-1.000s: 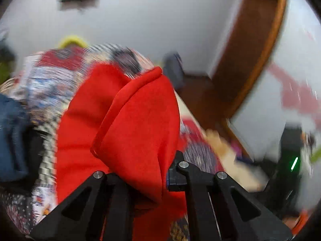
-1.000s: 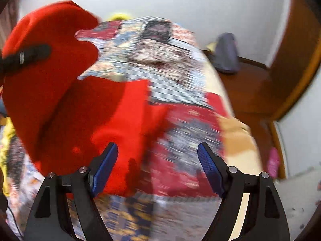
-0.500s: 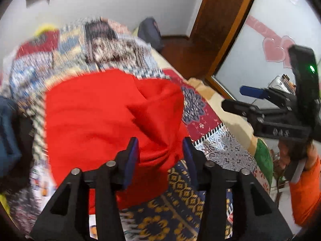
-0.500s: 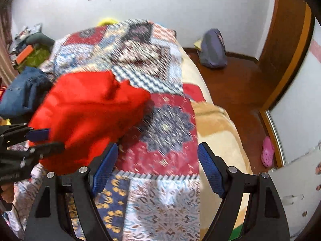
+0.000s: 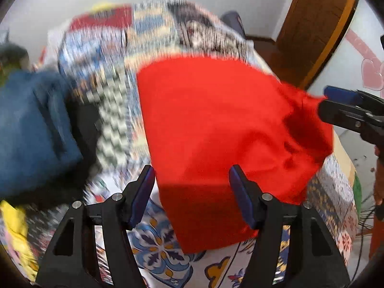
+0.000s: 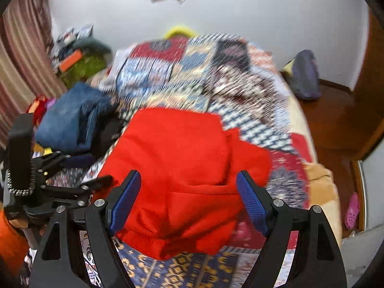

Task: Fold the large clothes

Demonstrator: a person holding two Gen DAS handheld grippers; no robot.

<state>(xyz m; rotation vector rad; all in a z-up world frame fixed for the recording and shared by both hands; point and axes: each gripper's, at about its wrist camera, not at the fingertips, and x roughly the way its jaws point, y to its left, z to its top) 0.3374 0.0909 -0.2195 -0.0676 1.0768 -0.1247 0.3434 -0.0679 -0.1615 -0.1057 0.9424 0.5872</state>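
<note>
A red garment [image 5: 216,129] lies bunched and partly folded on the patchwork quilt [image 5: 153,36] of the bed. My left gripper [image 5: 192,168] hangs over its near edge with jaws opening; the cloth shows between the blue pads, which are not pressing on it. In the right wrist view the red garment [image 6: 182,158] fills the middle and my right gripper [image 6: 189,172] stands open just above it, holding nothing. The right gripper [image 5: 330,103] shows at the right, close to a raised corner of the cloth. The left gripper [image 6: 93,170] shows at the garment's left side.
A pile of blue jeans [image 6: 69,122] and dark clothes sits on the bed left of the garment. Yellow cloth [image 5: 14,218] lies at the near left. A purple bag [image 6: 306,74] and a pink shoe [image 6: 351,211] are on the wooden floor to the right, beside a wooden door [image 5: 316,24].
The left gripper, shut on the lifted red cloth a second ago, let it go and widened; the garment dropped onto the quilt. The right gripper swung over the garment, still open.
</note>
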